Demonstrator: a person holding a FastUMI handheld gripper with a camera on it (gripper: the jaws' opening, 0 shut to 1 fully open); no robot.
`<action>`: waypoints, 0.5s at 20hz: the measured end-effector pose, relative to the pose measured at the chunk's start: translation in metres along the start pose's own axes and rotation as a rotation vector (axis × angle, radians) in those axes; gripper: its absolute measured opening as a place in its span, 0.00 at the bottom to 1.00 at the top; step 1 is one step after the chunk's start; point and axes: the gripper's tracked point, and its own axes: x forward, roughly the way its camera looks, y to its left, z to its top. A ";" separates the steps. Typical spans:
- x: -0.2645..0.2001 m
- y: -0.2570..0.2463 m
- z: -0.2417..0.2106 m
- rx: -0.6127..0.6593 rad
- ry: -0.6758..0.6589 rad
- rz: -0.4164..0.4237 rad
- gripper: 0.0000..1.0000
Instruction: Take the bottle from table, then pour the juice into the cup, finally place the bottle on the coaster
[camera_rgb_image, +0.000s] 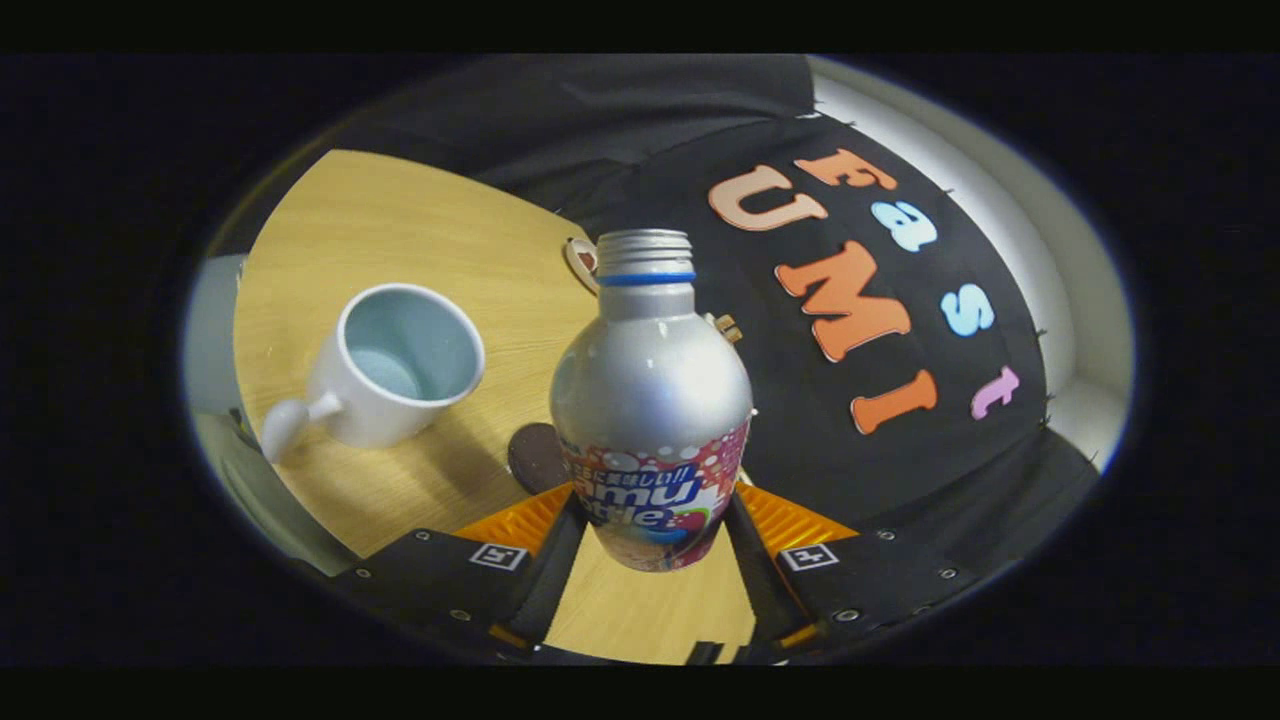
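**Bottle held, cup to the left**

On the wooden table (400, 220), reading left to right, we see the cup (395, 365) – mouth open, handle toward us – then the dark coaster (535, 455) and the bottle (650, 400). The gripper (650, 530) is clamped on the bottle's lower body, its long axis roughly upright, cap off. We judge the pour needs a leftward tilt.

Tongs (655, 525) tilted, view rolled to one side. Both fingers (545, 545) reach forward, spread partway, each inner face pressed against lower body of bottle (650, 420) clamped between them, bottle base clear of tabletop (400, 230).
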 end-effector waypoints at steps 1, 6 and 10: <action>0.000 -0.003 -0.002 0.067 0.002 -0.002 0.77; 0.024 0.003 0.002 0.455 -0.019 0.091 0.77; 0.043 0.021 0.000 0.730 0.001 0.183 0.77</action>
